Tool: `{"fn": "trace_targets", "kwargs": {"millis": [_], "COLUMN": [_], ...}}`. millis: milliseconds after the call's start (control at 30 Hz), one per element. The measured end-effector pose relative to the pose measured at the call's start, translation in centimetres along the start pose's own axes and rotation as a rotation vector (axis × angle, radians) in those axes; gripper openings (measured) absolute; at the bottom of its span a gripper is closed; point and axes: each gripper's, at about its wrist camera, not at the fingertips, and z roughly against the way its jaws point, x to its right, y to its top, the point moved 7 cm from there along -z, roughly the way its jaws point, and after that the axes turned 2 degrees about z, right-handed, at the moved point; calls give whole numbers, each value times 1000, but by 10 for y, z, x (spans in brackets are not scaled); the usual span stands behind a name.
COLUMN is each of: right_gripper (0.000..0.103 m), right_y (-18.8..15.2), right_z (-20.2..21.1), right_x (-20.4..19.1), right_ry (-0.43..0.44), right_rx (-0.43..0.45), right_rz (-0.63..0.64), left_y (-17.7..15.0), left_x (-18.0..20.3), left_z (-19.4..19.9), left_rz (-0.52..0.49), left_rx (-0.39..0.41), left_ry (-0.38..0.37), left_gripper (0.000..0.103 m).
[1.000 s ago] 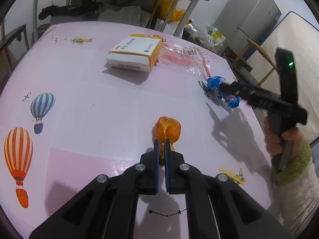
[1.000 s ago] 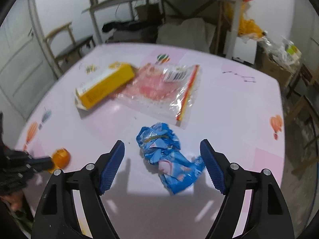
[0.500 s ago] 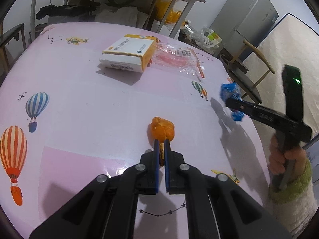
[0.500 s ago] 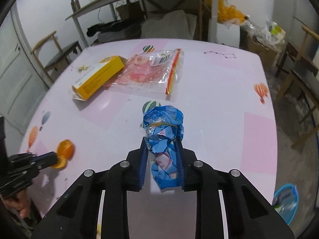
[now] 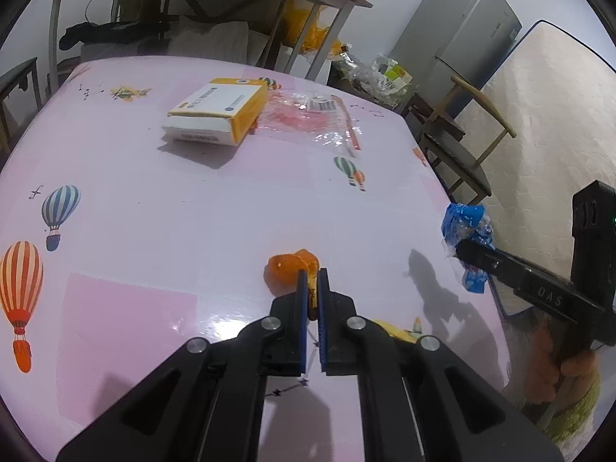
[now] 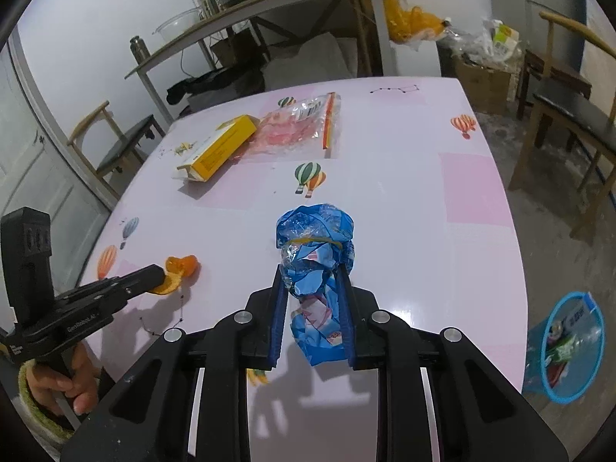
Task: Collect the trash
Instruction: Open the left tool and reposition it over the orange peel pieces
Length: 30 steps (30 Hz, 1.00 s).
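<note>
Our left hand-held gripper point(image 5: 312, 275) is pressed together on an orange peel point(image 5: 290, 267), held low over the pink counter point(image 5: 154, 200). Our right hand-held gripper point(image 6: 310, 269) pinches a crumpled blue wrapper point(image 6: 315, 238), lifted clear of the counter near its right edge. A yellow box point(image 6: 219, 146) and a clear bag point(image 6: 300, 127) lie touching at the far side. A blue bin point(image 6: 569, 346) stands on the floor, right.

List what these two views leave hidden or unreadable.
- Orange peel: its pinched part is hidden between the left gripper pads.
- Blue bin, right wrist view: contents too small to identify.
- Yellow box: print too small.
- Blue wrapper: lower end hidden by the right gripper.
</note>
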Motion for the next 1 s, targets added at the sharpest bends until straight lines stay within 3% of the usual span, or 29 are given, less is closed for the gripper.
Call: {"fn": "trace_targets", "kwargs": {"millis": [333, 733, 833, 900, 1000], "right_gripper": [22, 22, 22, 22, 22], "right_y": [-1, -8, -10, -10, -12], "right_z": [13, 18, 17, 16, 15], "right_x": [3, 2, 3, 4, 5], "right_ry": [6, -8, -8, -12, -14], "right_rx": [19, 12, 9, 9, 4], "right_rz": [-35, -21, -20, -20, -31], "left_y": [3, -24, -27, -26, -26], "left_x": [30, 21, 19, 17, 14], "left_z": [16, -6, -6, -5, 2], "left_rz": [-34, -38, -36, -31, -26], "left_rx": [60, -57, -69, -66, -52], "left_ry": [-40, -5, -10, -19, -39], "left_gripper": [4, 5, 14, 30, 44]}}
